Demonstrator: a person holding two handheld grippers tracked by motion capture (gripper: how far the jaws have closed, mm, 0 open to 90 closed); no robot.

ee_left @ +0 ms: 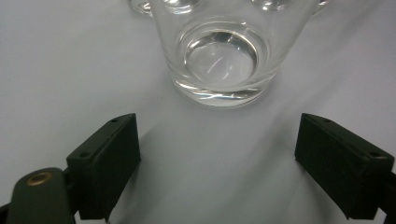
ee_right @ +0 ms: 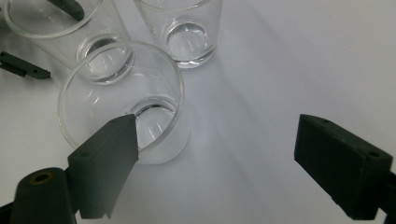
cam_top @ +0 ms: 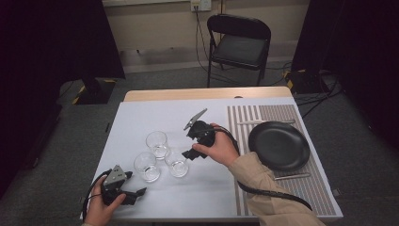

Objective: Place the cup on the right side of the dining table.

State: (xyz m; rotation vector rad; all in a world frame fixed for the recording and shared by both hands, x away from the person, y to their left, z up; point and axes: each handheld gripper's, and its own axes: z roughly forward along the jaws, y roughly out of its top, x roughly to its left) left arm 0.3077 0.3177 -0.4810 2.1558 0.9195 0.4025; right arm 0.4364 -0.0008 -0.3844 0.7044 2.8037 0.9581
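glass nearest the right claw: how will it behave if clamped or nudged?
The glass looks like clear, smooth, rigid glass, so probably slippery between the right claw's flat pads and breakable if dropped. Its thick base suggests it sits stable, more apt to slide than tip. Two more glasses stand close, so a nudge could knock them.

No readable text, labels or numbers anywhere

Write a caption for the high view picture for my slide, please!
Right gripper open beside three empty glasses on the white table, left gripper waiting open nearby.
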